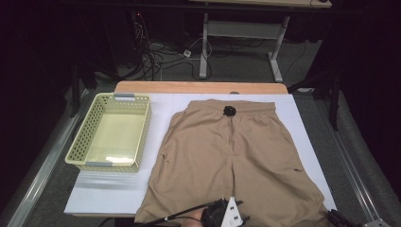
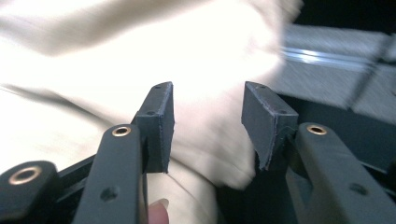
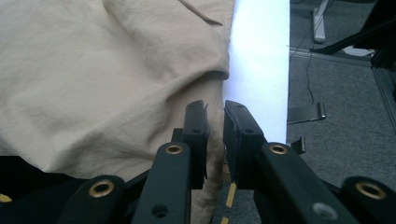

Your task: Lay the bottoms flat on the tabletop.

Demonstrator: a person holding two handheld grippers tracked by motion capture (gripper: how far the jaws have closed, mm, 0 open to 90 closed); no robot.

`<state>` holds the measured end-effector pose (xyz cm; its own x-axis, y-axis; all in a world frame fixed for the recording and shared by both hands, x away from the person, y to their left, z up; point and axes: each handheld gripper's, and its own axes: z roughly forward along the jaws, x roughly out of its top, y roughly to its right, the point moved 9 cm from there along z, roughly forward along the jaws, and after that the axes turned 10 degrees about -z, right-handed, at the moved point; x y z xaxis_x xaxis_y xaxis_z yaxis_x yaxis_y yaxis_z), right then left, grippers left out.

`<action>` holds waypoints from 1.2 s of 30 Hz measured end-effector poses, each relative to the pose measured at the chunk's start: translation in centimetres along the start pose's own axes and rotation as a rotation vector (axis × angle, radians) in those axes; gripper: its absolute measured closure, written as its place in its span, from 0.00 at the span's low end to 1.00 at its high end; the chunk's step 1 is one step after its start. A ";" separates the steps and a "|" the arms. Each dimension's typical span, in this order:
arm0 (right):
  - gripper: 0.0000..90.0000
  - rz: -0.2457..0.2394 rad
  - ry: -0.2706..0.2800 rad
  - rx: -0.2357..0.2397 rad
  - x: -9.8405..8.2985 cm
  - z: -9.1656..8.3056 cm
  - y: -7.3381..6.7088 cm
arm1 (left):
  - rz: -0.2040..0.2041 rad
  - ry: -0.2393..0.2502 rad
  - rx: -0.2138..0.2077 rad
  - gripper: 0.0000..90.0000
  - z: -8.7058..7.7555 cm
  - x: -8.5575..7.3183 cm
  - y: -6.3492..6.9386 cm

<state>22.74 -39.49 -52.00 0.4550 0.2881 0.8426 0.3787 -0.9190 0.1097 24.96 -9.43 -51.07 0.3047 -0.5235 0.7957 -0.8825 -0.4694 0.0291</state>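
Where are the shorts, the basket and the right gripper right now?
shorts (image 1: 236,156), high view, middle of the tan fabric.
basket (image 1: 142,127), high view, its right perforated wall.
right gripper (image 3: 215,121), right gripper view, between the jaw tips pinching the shorts' hem.

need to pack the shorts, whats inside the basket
The basket looks empty: its pale floor shows bare through the open top. The strip of floor just behind its near wall is hidden.

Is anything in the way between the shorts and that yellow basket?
Nothing visible. The tan shorts lie flat on the white table, and the yellow basket sits beside them, with bare tabletop between.
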 end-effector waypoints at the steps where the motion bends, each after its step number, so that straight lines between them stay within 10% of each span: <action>1: 0.89 0.001 0.000 0.000 0.0 0.0 0.0 | 0.000 -0.024 0.025 0.60 0.7 0.1 -0.5; 4: 0.89 -0.001 0.006 0.000 0.1 -0.1 0.0 | -0.006 -0.157 0.046 0.70 2.7 -1.3 -1.3; 8: 0.89 -0.006 0.010 0.002 0.2 -0.1 0.0 | -0.047 -0.154 0.035 0.98 2.6 -1.9 -1.9; 15: 0.86 -0.019 0.050 0.016 3.4 0.5 0.3 | -0.016 -0.117 0.007 0.98 0.4 -2.5 -1.4; 22: 0.80 -0.044 0.010 0.035 8.6 7.9 2.6 | -0.041 -0.160 -0.013 0.60 3.4 -1.9 -0.3; 28: 0.78 -0.043 -0.050 0.053 11.4 14.5 3.8 | -0.043 -0.143 -0.068 0.96 3.6 -1.7 0.5; 36: 0.66 -0.095 -0.212 0.040 11.9 21.4 4.2 | -0.078 -0.129 -0.093 0.98 3.3 -1.9 0.3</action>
<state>46.99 -34.17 -52.75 0.5732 0.4262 0.6998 0.4574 -0.8751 0.1583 25.29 -10.93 -54.51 0.4121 -0.5777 0.7046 -0.8817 -0.4477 0.1487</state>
